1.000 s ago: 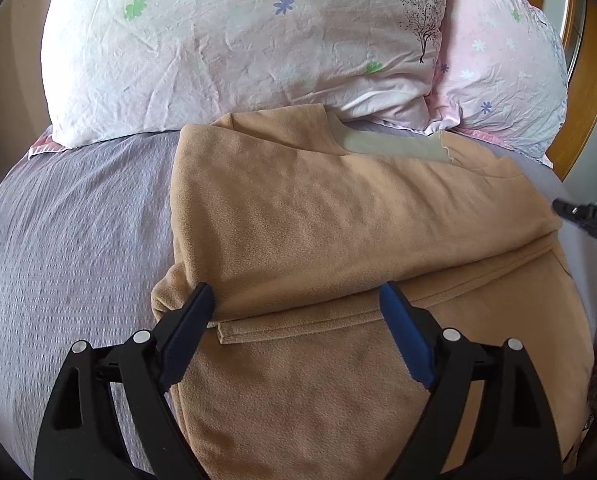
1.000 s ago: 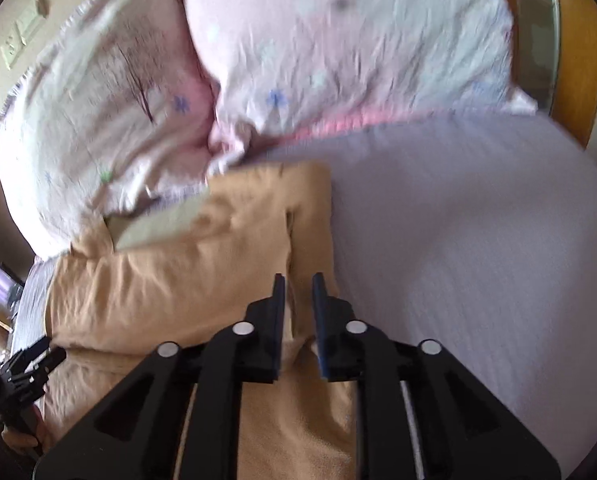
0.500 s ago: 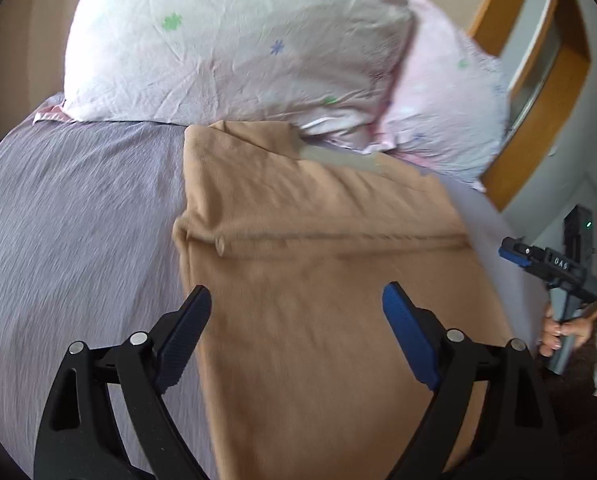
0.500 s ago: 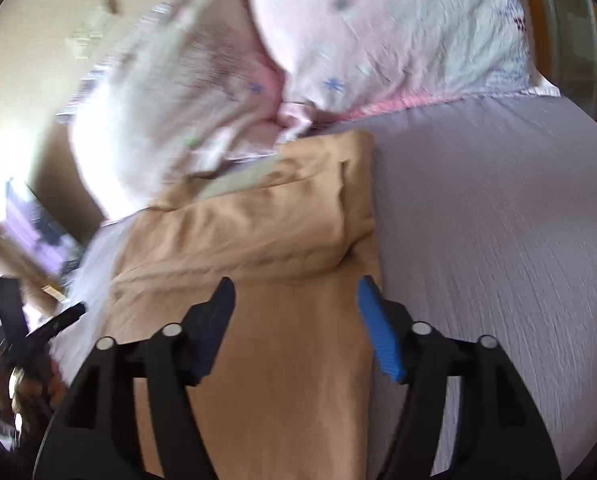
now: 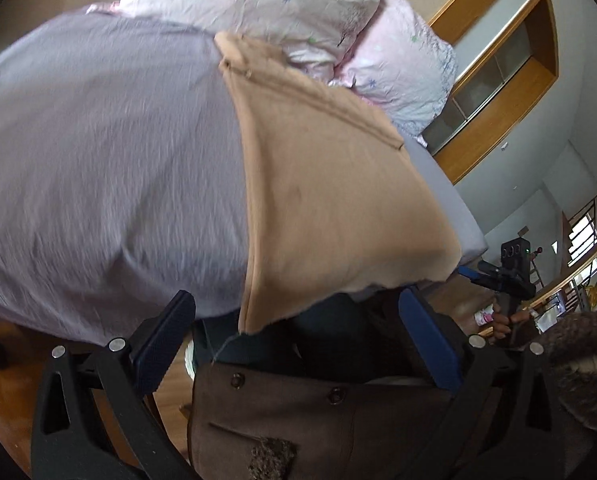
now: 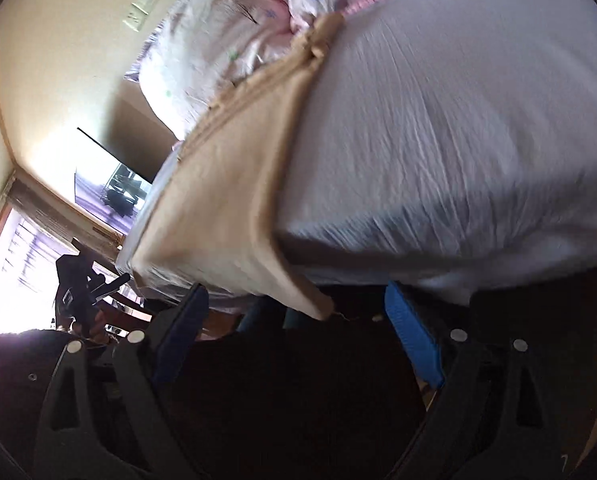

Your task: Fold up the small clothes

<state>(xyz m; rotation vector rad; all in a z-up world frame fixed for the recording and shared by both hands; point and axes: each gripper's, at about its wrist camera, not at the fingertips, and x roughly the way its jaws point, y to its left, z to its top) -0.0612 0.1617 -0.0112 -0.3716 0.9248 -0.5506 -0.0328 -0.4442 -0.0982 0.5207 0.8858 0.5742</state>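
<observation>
Both tools are spread wide with nothing between their pads: the left tool and the right tool each hang off the near edge of the bed, below the mattress line and apart from the cloth. Taking the bed as the landmark, the tan garment lies folded along its middle, running from the near edge up to the pillows at the head end, and its near hem overhangs the edge, with one corner drooping past the mattress. That overhang is the main risk, in my judgement: the weight of the hanging part could drag the fold open or let the piece creep off the bed, more so if a tool brushes it from below on the way back up. A second risk is a blind regrasp, since both views are tilted and blurred; closing on only the top layer near the hem would peel the fold apart. The raised seam nearer the pillows could also catch a pad and skew the stack.
</observation>
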